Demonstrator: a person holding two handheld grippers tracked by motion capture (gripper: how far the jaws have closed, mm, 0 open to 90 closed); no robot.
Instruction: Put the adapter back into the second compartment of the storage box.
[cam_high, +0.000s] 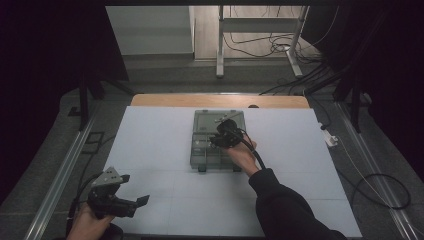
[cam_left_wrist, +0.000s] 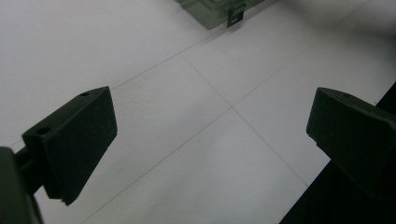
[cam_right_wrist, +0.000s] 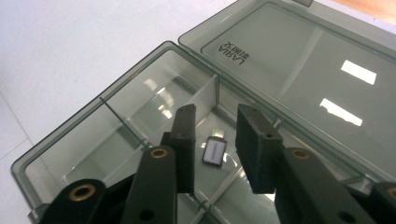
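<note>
- High view: the right gripper (cam_high: 220, 136) reaches down into an open, smoke-tinted compartment box (cam_high: 202, 150) lying mid-table on the white table sheet (cam_high: 150, 140), with the lid (cam_high: 220, 118) folded flat behind it. The left gripper (cam_high: 134, 202) hovers over the near left corner of the sheet, well apart from the box; its jaws are spread with nothing between them.
- Left gripper view: the two black jaws stand wide apart over bare sheet, released. The near corner of the box (cam_left_wrist: 212, 11) with a dark latch (cam_left_wrist: 235, 17) shows at the top edge.
- Right gripper view: a small flat card (cam_right_wrist: 215, 152), dark-faced with a pale rim, lies on the floor of a compartment, in the gap between the parted jaws; the pads do not press on it. It looks thin, light, stiff and slick against smooth plastic, so a pinch across its two narrow edges seems safest. It may skid or tip, and the divider (cam_right_wrist: 205, 98) close by leaves little room.
</note>
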